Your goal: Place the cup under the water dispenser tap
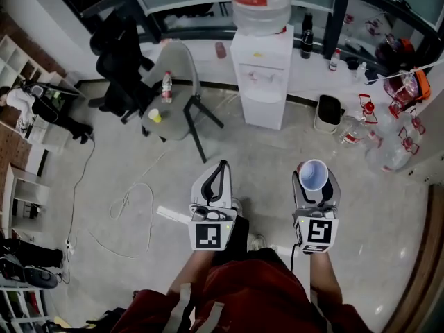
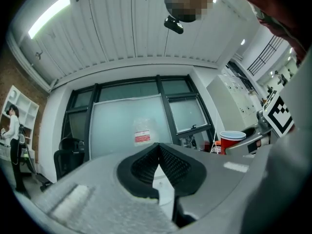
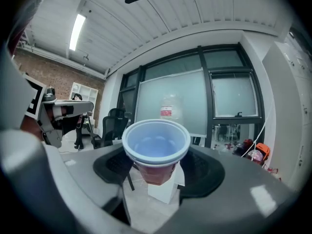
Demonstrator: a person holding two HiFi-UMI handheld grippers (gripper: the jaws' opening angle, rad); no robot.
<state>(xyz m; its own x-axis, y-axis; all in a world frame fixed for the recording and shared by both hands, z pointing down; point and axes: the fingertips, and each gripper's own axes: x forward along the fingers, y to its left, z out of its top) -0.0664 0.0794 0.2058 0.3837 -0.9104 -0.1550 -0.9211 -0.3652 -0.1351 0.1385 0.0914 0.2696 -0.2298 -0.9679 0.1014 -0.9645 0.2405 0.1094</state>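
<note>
Right gripper (image 3: 157,172) clamped around upright cup (image 3: 156,145), left gripper (image 2: 157,150) closed, empty, water dispenser (image 1: 262,75) apparently well ahead

Head view: dispenser bottle (image 1: 258,4) clipped by top edge, taps (image 1: 254,75) too small to read. Right gripper view: my cup (image 3: 156,147) covers the front of the dispenser (image 3: 165,189). Left gripper view: my left gripper (image 2: 157,154) blocks most of it; bottle label (image 2: 142,136) blurred.

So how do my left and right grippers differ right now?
The left gripper has its jaws shut on nothing; the right gripper has its jaws apart, gripping the red cup upright. From above, the left gripper ends in a narrow point, the right gripper in a wide fork. Both carry marker cubes and face the water dispenser.
</note>
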